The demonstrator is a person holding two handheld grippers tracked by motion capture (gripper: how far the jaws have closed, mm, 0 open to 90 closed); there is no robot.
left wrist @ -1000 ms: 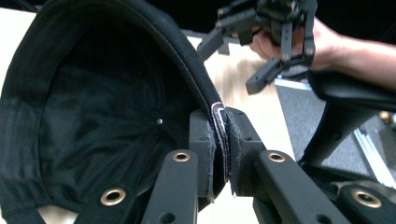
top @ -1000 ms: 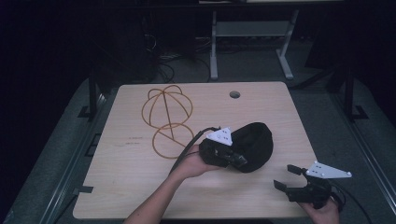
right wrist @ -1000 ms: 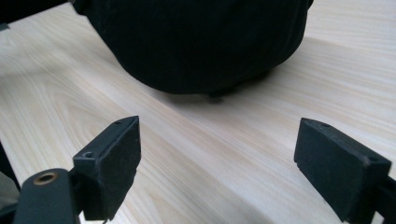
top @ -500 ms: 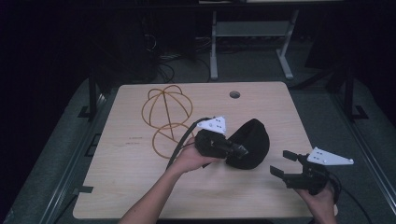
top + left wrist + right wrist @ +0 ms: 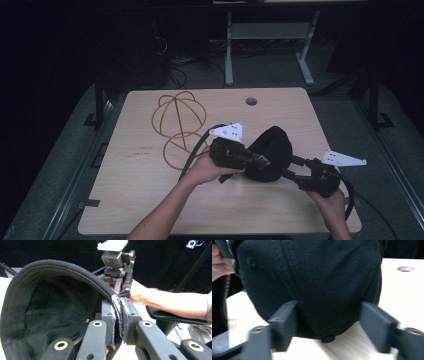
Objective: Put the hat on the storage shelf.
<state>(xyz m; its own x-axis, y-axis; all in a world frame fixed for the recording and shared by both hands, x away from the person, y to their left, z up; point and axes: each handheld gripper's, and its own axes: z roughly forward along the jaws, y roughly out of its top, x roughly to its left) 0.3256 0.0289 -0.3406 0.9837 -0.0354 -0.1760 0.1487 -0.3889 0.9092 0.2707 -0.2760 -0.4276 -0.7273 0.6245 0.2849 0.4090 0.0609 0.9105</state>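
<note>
2 grippers on 1 black cap [image 5: 272,157], lifted above the table [image 5: 150,200] middle.
Your left gripper [image 5: 260,161] clamps its rim; your right gripper [image 5: 291,167] jaws, just closing, straddle the crown, pads apparently not yet pressing.

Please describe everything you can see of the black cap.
The black fabric cap has a stitched, piped rim and a small button on its crown. It is lifted off the wooden table, opening toward the left gripper, which pinches its rim. The right gripper has been closing around the crown.
</note>
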